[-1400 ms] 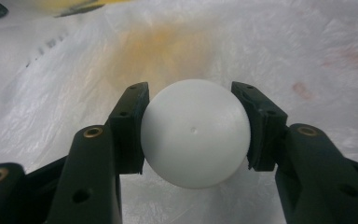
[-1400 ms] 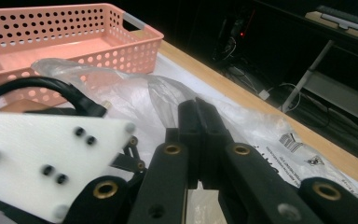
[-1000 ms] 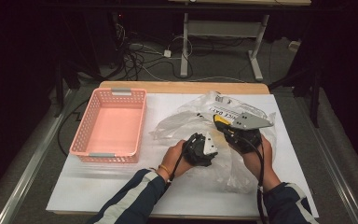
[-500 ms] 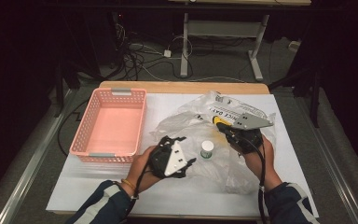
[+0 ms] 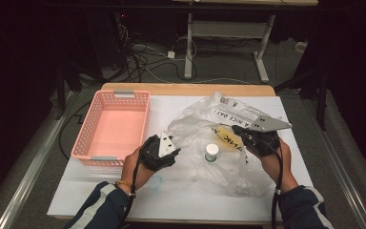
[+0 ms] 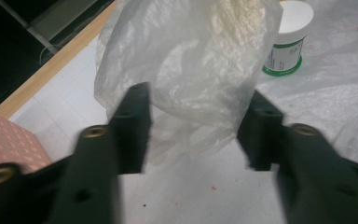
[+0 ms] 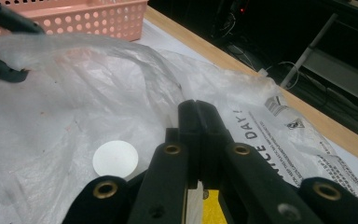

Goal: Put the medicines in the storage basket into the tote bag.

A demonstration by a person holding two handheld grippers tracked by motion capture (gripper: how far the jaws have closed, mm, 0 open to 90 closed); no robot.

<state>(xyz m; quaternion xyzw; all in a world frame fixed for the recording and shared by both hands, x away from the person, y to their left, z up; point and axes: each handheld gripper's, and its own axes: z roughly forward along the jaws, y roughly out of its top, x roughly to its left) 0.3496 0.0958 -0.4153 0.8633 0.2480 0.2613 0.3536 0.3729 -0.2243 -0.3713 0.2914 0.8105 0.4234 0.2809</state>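
L gripper (image 5: 164,148), nearest the person at table's 7 o'clock, has just been closing its jaws around a raised flap of the plastic bag (image 6: 186,70); film is sitting between the jaws, pads not clearly pressing yet, so reading it as not gripping. R gripper (image 5: 248,136), at 4 o'clock, is clamping shut on the bag's opposite edge w/ the printed side. Small white-capped jar (image 5: 211,152) is standing upright on the bag btwn both grippers, roughly 3 o'clock from the L, slightly nearer the R. Bag's long axis is running 9-to-3. Farther off, pink basket (image 5: 112,125) is waiting at 10 o'clock, closest to L hand.
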